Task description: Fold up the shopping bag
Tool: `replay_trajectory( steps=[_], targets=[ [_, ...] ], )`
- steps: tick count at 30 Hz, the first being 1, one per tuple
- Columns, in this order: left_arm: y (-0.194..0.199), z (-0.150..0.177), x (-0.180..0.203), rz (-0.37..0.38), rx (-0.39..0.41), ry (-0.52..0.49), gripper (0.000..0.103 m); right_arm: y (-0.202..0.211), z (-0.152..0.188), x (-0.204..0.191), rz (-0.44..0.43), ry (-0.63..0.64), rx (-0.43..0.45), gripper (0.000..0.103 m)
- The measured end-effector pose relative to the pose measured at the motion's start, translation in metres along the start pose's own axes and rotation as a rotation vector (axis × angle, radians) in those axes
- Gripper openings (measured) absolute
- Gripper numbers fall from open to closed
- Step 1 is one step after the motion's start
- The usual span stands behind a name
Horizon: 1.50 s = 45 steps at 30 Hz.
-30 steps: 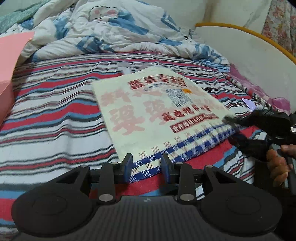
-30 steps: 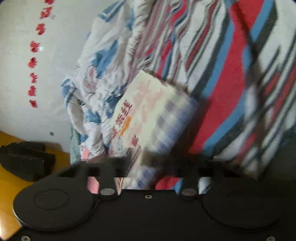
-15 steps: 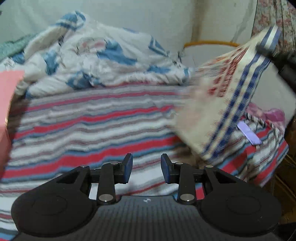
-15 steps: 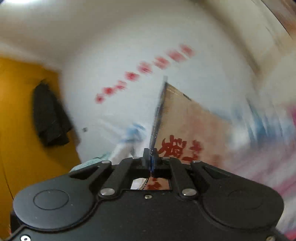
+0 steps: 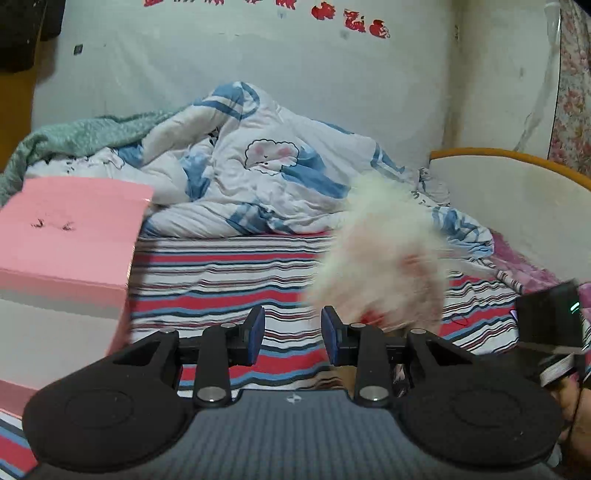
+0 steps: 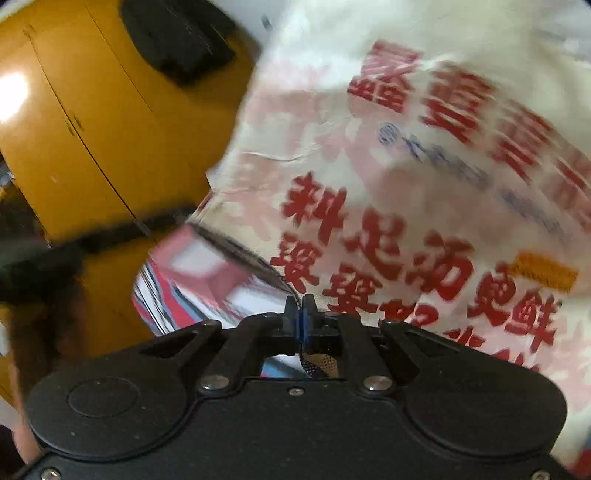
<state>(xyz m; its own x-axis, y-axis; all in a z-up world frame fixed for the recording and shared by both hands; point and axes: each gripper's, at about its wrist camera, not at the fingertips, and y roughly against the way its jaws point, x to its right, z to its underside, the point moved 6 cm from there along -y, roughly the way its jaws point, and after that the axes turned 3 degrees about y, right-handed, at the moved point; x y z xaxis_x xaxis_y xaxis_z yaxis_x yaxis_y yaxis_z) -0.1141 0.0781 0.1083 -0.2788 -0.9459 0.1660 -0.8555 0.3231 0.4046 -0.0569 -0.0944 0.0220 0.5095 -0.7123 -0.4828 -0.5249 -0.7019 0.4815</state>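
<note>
A: Shopping bag (image 6: 424, 192): cream-white, thin and creased, printed with big red Chinese characters, smaller blue print and one orange patch. Blurred, though.

B: Where is it?

A: Up off the bed (image 5: 229, 280), hanging from the right hand-held gripper (image 6: 300, 314). The jaws have just been closing and are now pinched together on a dark-trimmed edge of the bag, with a bit of patterned trim poking out below the pads. From that pinch the printed panel spreads toward one and two o'clock in the right wrist view.

B: And the left one?

A: The left hand-held gripper (image 5: 292, 334) has its blue pads (image 5: 257, 332) apart with nothing between them, only the striped sheet behind. From there the bag (image 5: 384, 266) is a white smear with red blotches at about one o'clock.

B: Can you read the writing?

A: I cannot make it out reliably through the blur. Red marks run along the wall (image 5: 347, 20) at twelve o'clock, also unreadable.
</note>
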Motion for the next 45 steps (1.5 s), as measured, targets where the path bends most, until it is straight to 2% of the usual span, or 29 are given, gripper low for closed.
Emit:
replay_trajectory(
  steps=[1,3,5,9,11,13,16,18,19,21,23,25,27,28,29,30,32,36,39,43,45],
  targets=[
    [-0.002,-0.001,-0.001,-0.008,0.002,-0.003,0.031,-0.004,0.003,0.002,0.01,-0.005,-0.022,0.003],
    [-0.007,0.001,-0.003,-0.023,-0.005,-0.01,0.031,-0.006,0.01,0.003,0.018,-0.019,-0.059,0.014],
    [-0.016,0.007,-0.005,-0.03,-0.036,-0.019,0.032,0.006,0.016,0.0,0.011,-0.009,-0.065,0.031],
    [-0.032,0.027,-0.026,-0.072,-0.107,0.023,0.032,0.048,0.033,0.001,0.028,-0.009,-0.038,0.034],
    [-0.039,0.035,-0.039,-0.07,-0.153,0.089,0.031,0.071,0.04,0.006,0.074,-0.036,0.02,0.034],
    [-0.042,0.036,-0.037,-0.03,-0.163,0.099,0.031,0.091,0.051,0.026,0.165,-0.155,0.092,0.034],
    [-0.056,0.033,-0.007,0.024,-0.17,0.01,0.032,0.117,0.077,0.049,0.172,-0.397,0.162,0.036],
    [-0.074,0.041,0.014,0.037,-0.217,-0.068,0.032,0.117,0.097,0.06,0.184,-0.543,0.158,0.048],
    [-0.084,0.049,0.024,0.028,-0.248,-0.114,0.032,0.116,0.105,0.067,0.199,-0.605,0.157,0.049],
    [-0.1,0.069,0.037,0.006,-0.3,-0.195,0.032,0.115,0.119,0.08,0.212,-0.706,0.186,0.049],
    [-0.117,0.091,0.041,-0.007,-0.374,-0.242,0.031,0.116,0.12,0.093,0.193,-0.765,0.271,0.049],
    [-0.118,0.098,0.041,-0.008,-0.374,-0.235,0.031,0.115,0.117,0.104,0.184,-0.787,0.346,0.049],
    [-0.116,0.095,0.037,0.007,-0.381,-0.197,0.031,0.106,0.112,0.109,0.196,-0.772,0.367,0.047],
    [-0.115,0.094,0.036,0.014,-0.385,-0.183,0.031,0.1,0.109,0.111,0.195,-0.768,0.375,0.036],
    [-0.116,0.094,0.036,0.016,-0.384,-0.181,0.031,0.095,0.106,0.111,0.202,-0.752,0.381,0.007],
    [-0.116,0.094,0.037,0.013,-0.381,-0.184,0.031,0.091,0.102,0.108,0.22,-0.716,0.383,0.005],
    [-0.117,0.095,0.043,0.03,-0.375,-0.186,0.031,0.092,0.093,0.097,0.292,-0.596,0.403,0.004],
    [-0.124,0.092,0.067,0.132,-0.364,-0.138,0.031,0.124,0.067,0.058,0.557,-0.149,0.456,0.004],
    [-0.124,0.081,0.079,0.168,-0.309,-0.089,0.032,0.138,0.052,0.027,0.675,0.131,0.458,0.004],
    [-0.097,0.055,0.058,0.147,-0.225,-0.013,0.032,0.123,0.044,-0.001,0.655,0.315,0.403,0.004],
    [-0.093,0.055,0.04,0.113,-0.269,-0.001,0.032,0.099,0.038,-0.012,0.63,0.389,0.371,0.004]
  ],
)
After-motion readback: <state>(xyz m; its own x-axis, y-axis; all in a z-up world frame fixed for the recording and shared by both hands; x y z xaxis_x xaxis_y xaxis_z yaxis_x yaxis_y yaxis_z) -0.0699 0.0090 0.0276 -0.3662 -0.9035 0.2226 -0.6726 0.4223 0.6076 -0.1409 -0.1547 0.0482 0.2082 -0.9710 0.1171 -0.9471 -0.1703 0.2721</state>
